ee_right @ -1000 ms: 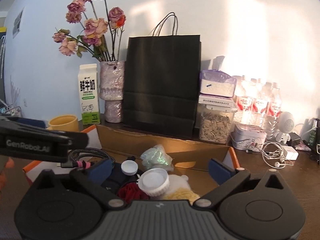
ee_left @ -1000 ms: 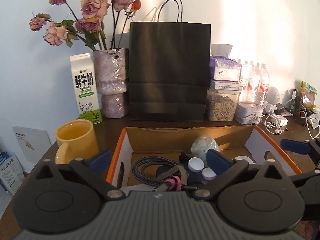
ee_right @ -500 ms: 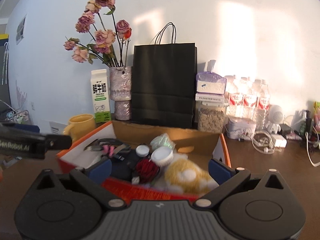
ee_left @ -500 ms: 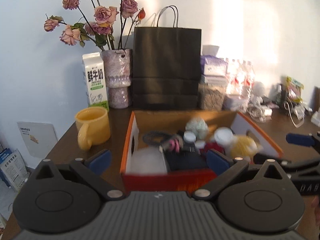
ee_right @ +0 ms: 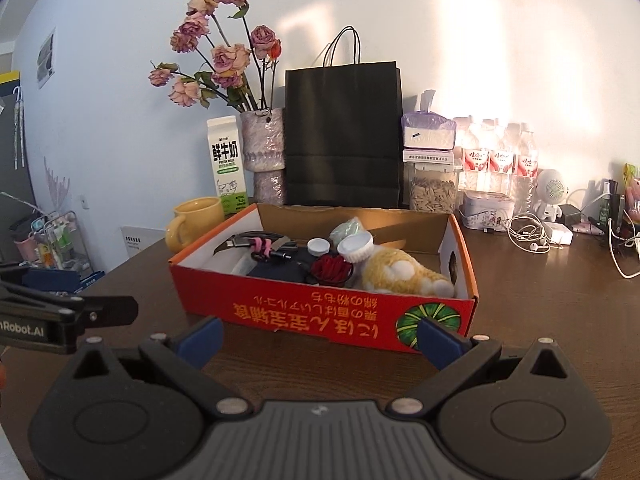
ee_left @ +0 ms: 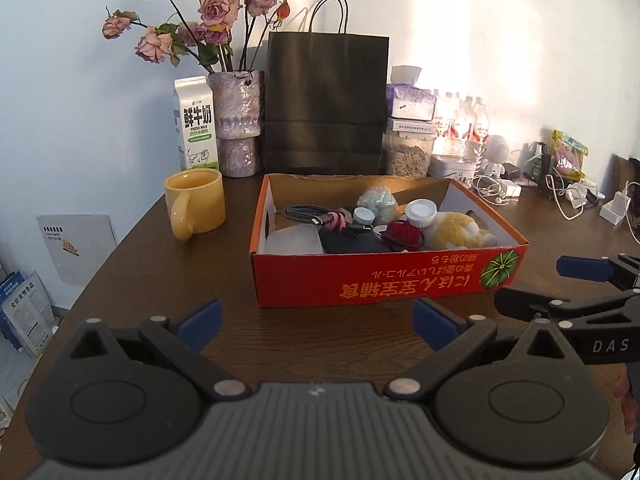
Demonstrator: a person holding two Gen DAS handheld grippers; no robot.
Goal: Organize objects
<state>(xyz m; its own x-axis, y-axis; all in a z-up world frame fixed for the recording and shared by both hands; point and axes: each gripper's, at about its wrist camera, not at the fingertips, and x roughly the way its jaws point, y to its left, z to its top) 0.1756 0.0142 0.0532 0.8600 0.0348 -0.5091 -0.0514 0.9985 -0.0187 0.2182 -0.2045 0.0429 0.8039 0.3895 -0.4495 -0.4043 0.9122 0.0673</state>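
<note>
A red cardboard box (ee_left: 380,278) (ee_right: 320,312) sits on the dark wooden table. It holds a coiled cable (ee_left: 308,214), a yellow plush toy (ee_left: 456,232) (ee_right: 400,270), red yarn (ee_left: 402,232), white caps (ee_left: 420,212), a dark cloth and a pale wrapped lump. My left gripper (ee_left: 316,322) is open and empty, in front of the box. My right gripper (ee_right: 318,338) is open and empty, also in front of the box. Neither touches it.
A yellow mug (ee_left: 196,204) stands left of the box. Behind it are a milk carton (ee_left: 196,136), a vase of roses (ee_left: 238,120), a black paper bag (ee_left: 326,104), a seed jar (ee_left: 408,156), water bottles and tangled cables (ee_left: 568,196) at the right.
Both grippers have pulled back from over the box to the table in front of it. The box's red front wall now shows. Both stay open and empty.
</note>
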